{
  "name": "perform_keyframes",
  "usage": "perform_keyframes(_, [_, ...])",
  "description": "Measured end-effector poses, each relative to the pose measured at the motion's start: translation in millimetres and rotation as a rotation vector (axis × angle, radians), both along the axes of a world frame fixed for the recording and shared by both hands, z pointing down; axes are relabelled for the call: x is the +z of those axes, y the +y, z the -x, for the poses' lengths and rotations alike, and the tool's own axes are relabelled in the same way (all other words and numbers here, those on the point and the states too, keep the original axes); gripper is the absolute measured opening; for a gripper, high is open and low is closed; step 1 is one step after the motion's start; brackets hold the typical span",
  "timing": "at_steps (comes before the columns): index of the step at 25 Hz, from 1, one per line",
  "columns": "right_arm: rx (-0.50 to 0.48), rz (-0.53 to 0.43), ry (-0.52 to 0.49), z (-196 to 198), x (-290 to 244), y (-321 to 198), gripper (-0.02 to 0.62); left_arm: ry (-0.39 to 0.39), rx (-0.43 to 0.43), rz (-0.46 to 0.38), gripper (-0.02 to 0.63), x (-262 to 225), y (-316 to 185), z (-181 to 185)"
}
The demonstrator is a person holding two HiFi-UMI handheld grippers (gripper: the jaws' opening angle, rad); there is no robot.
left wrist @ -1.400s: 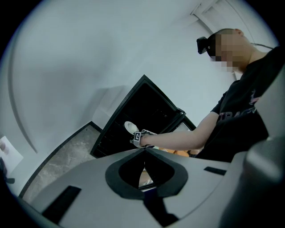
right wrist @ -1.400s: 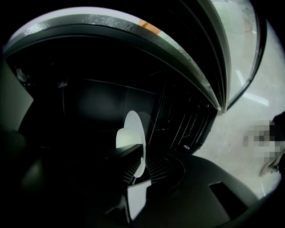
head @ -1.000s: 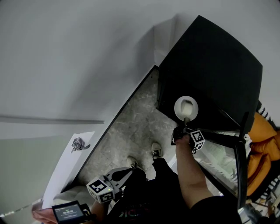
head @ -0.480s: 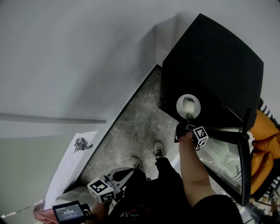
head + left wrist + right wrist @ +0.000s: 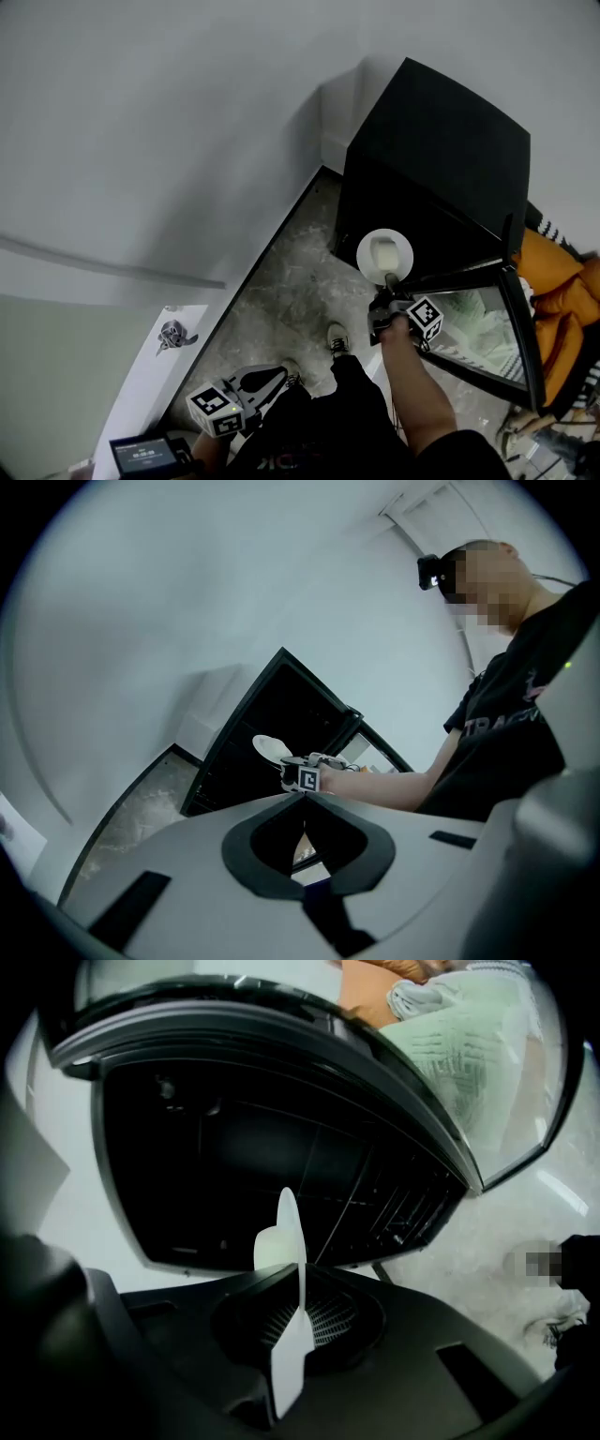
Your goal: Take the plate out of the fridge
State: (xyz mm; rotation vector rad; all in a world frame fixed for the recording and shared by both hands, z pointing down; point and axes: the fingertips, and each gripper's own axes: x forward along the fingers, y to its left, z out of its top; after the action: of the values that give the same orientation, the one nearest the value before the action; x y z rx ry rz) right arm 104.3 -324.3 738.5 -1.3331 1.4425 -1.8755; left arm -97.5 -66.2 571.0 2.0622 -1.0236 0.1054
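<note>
The plate [image 5: 277,1245] is pinched by its rim in the right gripper [image 5: 300,1290], the open fridge [image 5: 216,1147] beyond; withdrawal clear of it is called for.

White plate [image 5: 384,255], black fridge [image 5: 441,141], grey speckled floor [image 5: 281,291]

Fridge interior [image 5: 234,1166] too dark for detail

The plate [image 5: 385,255] looks smooth, the fridge [image 5: 441,141] matt, the floor [image 5: 281,291] mottled stone.
</note>
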Motion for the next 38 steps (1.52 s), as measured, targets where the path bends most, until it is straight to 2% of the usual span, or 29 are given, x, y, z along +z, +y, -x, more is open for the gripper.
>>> perform_keyframes(4, [-0.012,0.011,-0.061,18,-54,38,0.017,-0.014,0.067,-0.023,0.006,-9,8,10])
perform_keyframes(6, [-0.018,-0.031,-0.076,20,-81,48,0.017,-0.013,0.098,-0.044,0.006,-14,9,12])
perform_keyframes(10, [-0.010,-0.114,-0.103,32,-167,57,0.017,-0.007,0.155,-0.089,0.006,-22,15,13])
perform_keyframes(14, [0.047,-0.239,-0.075,21,-247,43,0.017,0.004,0.202,-0.121,0.006,-25,23,9])
perform_keyframes(18, [0.128,-0.344,-0.012,-1,-295,-9,0.017,0.012,0.231,-0.153,0.006,-30,25,6])
perform_keyframes(22, [0.228,-0.309,0.048,-13,-321,-62,0.017,0.022,0.224,-0.172,0.006,-37,25,7])
perform_keyframes(25, [0.276,-0.258,0.090,-23,-317,-92,0.017,0.012,0.198,-0.182,0.006,-40,27,15])
perform_keyframes(27, [0.304,-0.224,0.093,-27,-311,-106,0.017,0.034,0.164,-0.183,0.006,-41,28,21])
perform_keyframes(34, [0.345,-0.142,0.134,-30,-299,-140,0.017,0.068,0.095,-0.176,0.006,-43,23,29])
perform_keyframes(38, [0.364,-0.091,0.163,-33,-295,-153,0.018,0.041,0.093,-0.166,0.006,-40,23,29])
